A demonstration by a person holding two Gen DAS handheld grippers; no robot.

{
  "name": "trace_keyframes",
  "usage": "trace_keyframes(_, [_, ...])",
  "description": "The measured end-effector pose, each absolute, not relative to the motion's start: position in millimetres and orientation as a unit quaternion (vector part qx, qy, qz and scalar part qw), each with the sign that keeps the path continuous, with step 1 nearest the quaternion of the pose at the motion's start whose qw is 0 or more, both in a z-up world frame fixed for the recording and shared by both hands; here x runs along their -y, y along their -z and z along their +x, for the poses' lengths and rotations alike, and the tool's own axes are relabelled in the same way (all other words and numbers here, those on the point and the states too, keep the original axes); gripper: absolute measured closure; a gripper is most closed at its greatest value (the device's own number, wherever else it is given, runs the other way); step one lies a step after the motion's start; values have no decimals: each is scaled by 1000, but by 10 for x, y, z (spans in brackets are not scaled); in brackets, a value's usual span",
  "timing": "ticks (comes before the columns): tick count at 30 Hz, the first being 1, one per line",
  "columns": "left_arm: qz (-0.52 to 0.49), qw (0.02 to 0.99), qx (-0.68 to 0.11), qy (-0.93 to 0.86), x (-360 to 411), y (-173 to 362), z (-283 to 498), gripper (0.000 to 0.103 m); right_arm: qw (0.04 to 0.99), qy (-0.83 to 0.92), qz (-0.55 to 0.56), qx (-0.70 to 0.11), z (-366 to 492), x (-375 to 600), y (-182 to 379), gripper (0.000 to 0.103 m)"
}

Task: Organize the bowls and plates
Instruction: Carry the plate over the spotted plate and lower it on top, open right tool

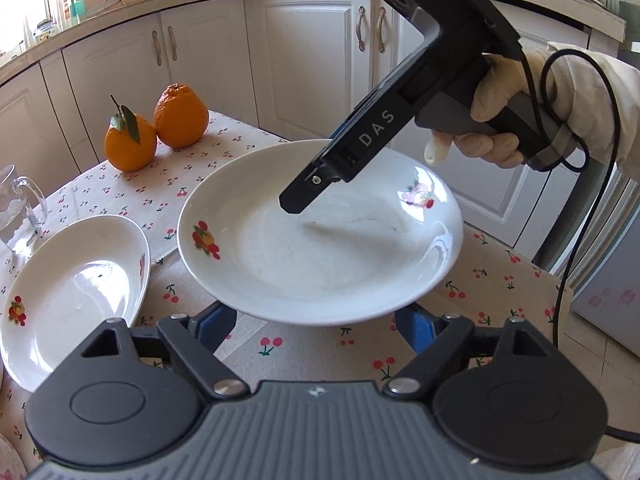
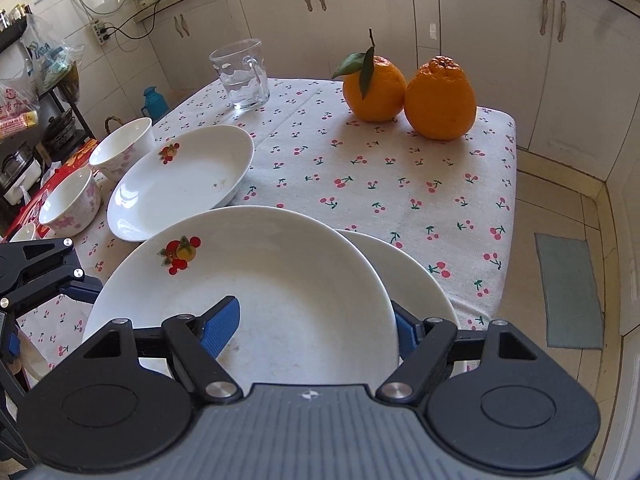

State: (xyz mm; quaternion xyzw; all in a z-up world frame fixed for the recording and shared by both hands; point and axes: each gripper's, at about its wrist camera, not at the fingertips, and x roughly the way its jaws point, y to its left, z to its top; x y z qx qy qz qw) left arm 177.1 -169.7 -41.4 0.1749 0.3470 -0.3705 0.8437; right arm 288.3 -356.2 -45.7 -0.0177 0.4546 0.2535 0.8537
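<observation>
Left wrist view shows the left tool with its blue fingers passing under a white plate; whether they press it cannot be told. The right tool, held by a gloved hand, hangs over that plate. In the right wrist view the right tool has one finger over the plate and one beside its rim; a grip cannot be confirmed. Beyond this plate on the bench lie another plate, two bowls and two oranges.
</observation>
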Motion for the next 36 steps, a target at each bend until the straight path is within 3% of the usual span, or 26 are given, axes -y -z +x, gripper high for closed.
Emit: trace_keyframes(36, [180, 838, -344, 383, 1803, 505, 1883, 16, 859, -193, -10, -473, 2533, 3805, 456, 21])
